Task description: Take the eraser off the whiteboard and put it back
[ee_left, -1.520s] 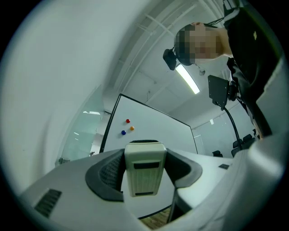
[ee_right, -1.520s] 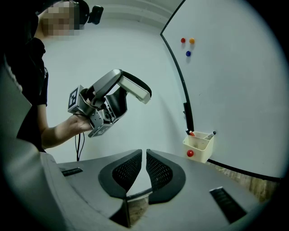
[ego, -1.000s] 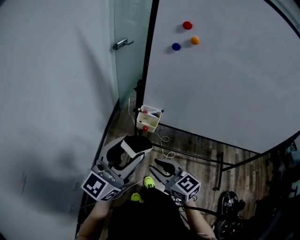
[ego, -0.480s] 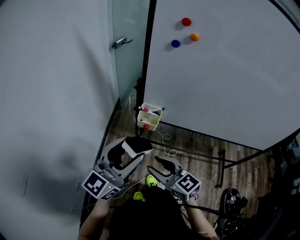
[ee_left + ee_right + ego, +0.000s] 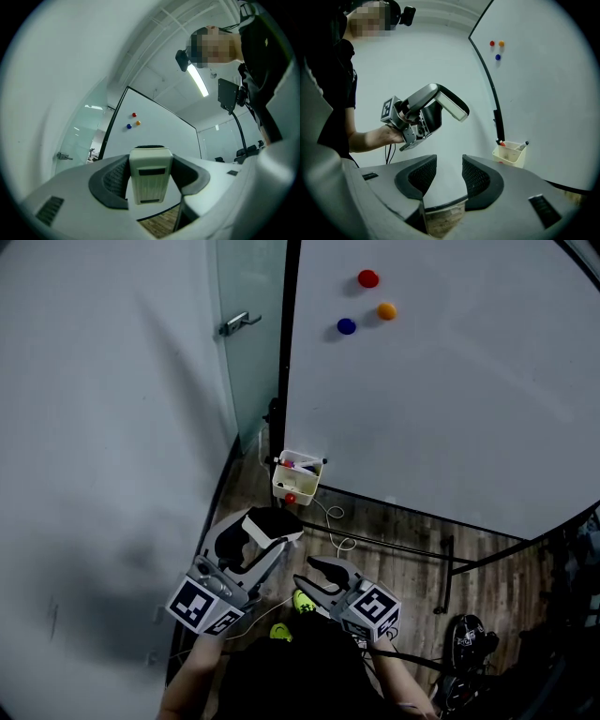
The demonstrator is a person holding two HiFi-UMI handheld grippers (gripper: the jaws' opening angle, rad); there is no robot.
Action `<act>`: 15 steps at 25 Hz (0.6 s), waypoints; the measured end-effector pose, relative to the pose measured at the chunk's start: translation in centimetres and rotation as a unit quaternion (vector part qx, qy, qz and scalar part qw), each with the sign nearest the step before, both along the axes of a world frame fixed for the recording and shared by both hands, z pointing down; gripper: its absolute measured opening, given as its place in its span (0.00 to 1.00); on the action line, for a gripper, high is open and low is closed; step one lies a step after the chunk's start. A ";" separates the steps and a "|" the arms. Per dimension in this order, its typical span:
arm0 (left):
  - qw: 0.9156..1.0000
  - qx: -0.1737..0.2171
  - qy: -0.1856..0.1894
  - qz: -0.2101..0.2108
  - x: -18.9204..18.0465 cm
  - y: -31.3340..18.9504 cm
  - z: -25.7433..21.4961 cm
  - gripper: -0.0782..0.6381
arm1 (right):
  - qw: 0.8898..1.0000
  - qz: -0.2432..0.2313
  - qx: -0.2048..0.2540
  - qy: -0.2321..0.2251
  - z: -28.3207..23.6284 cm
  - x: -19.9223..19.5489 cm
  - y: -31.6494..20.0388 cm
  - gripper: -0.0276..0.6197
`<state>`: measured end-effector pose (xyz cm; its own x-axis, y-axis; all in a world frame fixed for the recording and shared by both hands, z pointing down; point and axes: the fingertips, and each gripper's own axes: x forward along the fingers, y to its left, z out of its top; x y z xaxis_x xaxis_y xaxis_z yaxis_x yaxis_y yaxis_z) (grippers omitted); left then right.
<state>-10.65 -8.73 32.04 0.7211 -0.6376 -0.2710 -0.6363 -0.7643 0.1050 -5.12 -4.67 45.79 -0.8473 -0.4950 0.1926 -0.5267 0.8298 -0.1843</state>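
Note:
The eraser (image 5: 274,524), a cream block with a dark felt face, sits between the jaws of my left gripper (image 5: 265,532), which is shut on it low in front of the whiteboard (image 5: 450,390). In the left gripper view the eraser (image 5: 150,183) fills the gap between the pads of the left gripper (image 5: 151,173), its ribbed back toward the camera. My right gripper (image 5: 314,573) hangs just right of it, open. The right gripper view shows the right gripper (image 5: 449,174) with nothing between its jaws, and the eraser (image 5: 452,104) up at the left.
Red (image 5: 367,278), orange (image 5: 386,310) and blue (image 5: 346,326) magnets stick near the whiteboard's top left. A cream tray (image 5: 296,479) with markers hangs at its lower left corner. A glass door with a handle (image 5: 234,324) is at the left. The stand's bar (image 5: 443,568) crosses the wood floor.
The left gripper with the eraser has shifted slightly up and left in the head view. The right gripper stays in place.

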 end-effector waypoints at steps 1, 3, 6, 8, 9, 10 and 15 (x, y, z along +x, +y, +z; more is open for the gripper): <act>1.000 -0.001 -0.001 -0.004 0.0 -0.5 0.0 0.51 | 1.000 -0.002 -0.003 -0.001 0.0 0.1 -0.4 0.31; 1.000 -0.004 -0.004 -0.010 0.2 -1.5 0.1 0.51 | 1.000 -0.002 -0.007 -0.002 0.1 0.3 -1.2 0.31; 1.000 -0.010 -0.006 -0.018 0.5 -3.0 0.5 0.51 | 1.000 -0.005 -0.012 -0.003 0.4 0.6 -2.4 0.28; 1.000 -0.016 -0.009 -0.023 0.6 -3.9 0.9 0.51 | 1.000 -0.007 -0.014 -0.002 0.6 0.8 -3.0 0.28; 0.999 -0.018 -0.010 -0.026 0.7 -4.4 1.2 0.51 | 1.000 -0.008 -0.015 -0.002 0.7 1.0 -3.4 0.28; 0.999 -0.021 -0.012 -0.027 0.9 -4.9 1.4 0.51 | 1.000 -0.008 -0.016 -0.002 0.7 1.2 -3.7 0.28; 0.999 -0.035 -0.017 -0.036 1.7 -7.3 2.6 0.51 | 1.000 -0.016 -0.025 -0.004 0.8 2.0 -5.4 0.28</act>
<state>-8.94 -16.04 34.65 0.6815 -0.7041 -0.1997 -0.6929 -0.7086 0.1336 -3.12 -10.03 46.62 -0.8642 -0.4569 0.2106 -0.4981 0.8359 -0.2305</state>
